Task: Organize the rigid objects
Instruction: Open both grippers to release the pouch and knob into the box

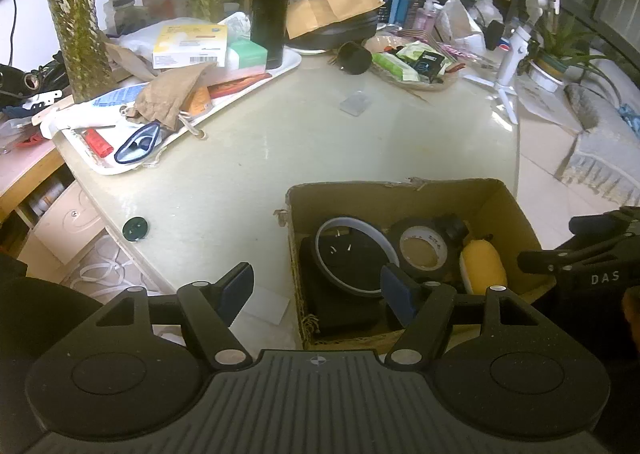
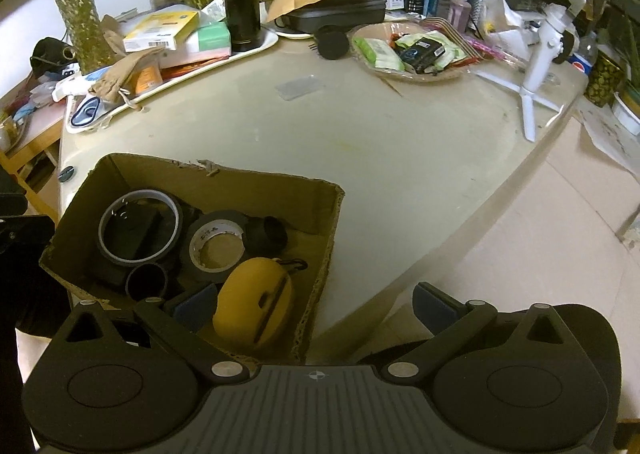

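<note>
- The left gripper [image 1: 318, 288] hangs over the near left edge of the cardboard box [image 1: 508, 210] — fingers spread, nothing between them.
- Inside the box: a thin tape ring [image 1: 352, 254], a black tape roll [image 1: 424, 254], then a yellow case [image 2: 254, 304].
- The right gripper [image 2: 316, 304] hovers at the box's right corner — fingers released, empty.

Dim, greenish light; edges perhaps blurred.

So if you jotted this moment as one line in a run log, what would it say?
left hand-held gripper: open, empty | right hand-held gripper: open, empty | cardboard box: holds tape rolls, yellow case | table: cluttered at back
</note>
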Demonstrator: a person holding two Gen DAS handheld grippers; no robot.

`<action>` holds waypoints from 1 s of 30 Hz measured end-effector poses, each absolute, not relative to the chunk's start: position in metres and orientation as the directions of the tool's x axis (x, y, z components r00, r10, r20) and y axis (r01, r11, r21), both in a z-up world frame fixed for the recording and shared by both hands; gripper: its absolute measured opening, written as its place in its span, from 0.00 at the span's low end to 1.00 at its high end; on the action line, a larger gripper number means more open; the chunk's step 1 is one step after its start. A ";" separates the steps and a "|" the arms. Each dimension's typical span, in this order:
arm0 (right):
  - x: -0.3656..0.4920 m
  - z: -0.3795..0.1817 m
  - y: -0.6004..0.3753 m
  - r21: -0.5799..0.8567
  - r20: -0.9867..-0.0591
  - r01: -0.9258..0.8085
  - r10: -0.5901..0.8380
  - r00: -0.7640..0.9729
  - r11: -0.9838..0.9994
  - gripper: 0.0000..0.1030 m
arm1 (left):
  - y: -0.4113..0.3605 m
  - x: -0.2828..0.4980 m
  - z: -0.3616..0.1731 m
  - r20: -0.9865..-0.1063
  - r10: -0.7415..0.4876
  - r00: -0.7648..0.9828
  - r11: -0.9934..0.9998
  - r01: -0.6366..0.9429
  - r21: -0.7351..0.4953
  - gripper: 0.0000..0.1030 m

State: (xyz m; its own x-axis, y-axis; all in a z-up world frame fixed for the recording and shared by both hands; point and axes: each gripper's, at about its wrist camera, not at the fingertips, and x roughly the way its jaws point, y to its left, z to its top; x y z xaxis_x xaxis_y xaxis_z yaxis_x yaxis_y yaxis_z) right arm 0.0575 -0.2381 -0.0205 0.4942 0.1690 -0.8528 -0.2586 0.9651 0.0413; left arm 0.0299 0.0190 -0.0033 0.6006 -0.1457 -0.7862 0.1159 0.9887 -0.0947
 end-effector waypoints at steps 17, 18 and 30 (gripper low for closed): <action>0.058 -0.020 -0.237 0.045 -0.851 -0.255 0.171 0.496 0.966 1.00 | 0.018 0.030 -0.002 -0.778 -0.163 0.607 0.986 0.133 -0.103 0.68; 0.058 -0.020 -0.237 0.045 -0.851 -0.255 0.170 0.496 0.966 1.00 | 0.018 0.030 -0.001 -0.778 -0.164 0.607 0.986 0.134 -0.103 0.68; 0.063 -0.014 -0.237 0.059 -0.839 -0.244 0.181 0.513 0.968 1.00 | 0.015 0.034 0.000 -0.771 -0.160 0.617 0.985 0.152 -0.082 0.68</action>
State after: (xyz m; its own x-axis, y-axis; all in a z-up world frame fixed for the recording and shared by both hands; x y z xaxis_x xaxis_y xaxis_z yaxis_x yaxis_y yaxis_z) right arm 0.0632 -0.2374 -0.0139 0.5132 0.1805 -0.8391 -0.2442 0.9679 0.0589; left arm 0.0340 0.0149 0.0005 0.6166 -0.1596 -0.7710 0.1520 0.9849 -0.0823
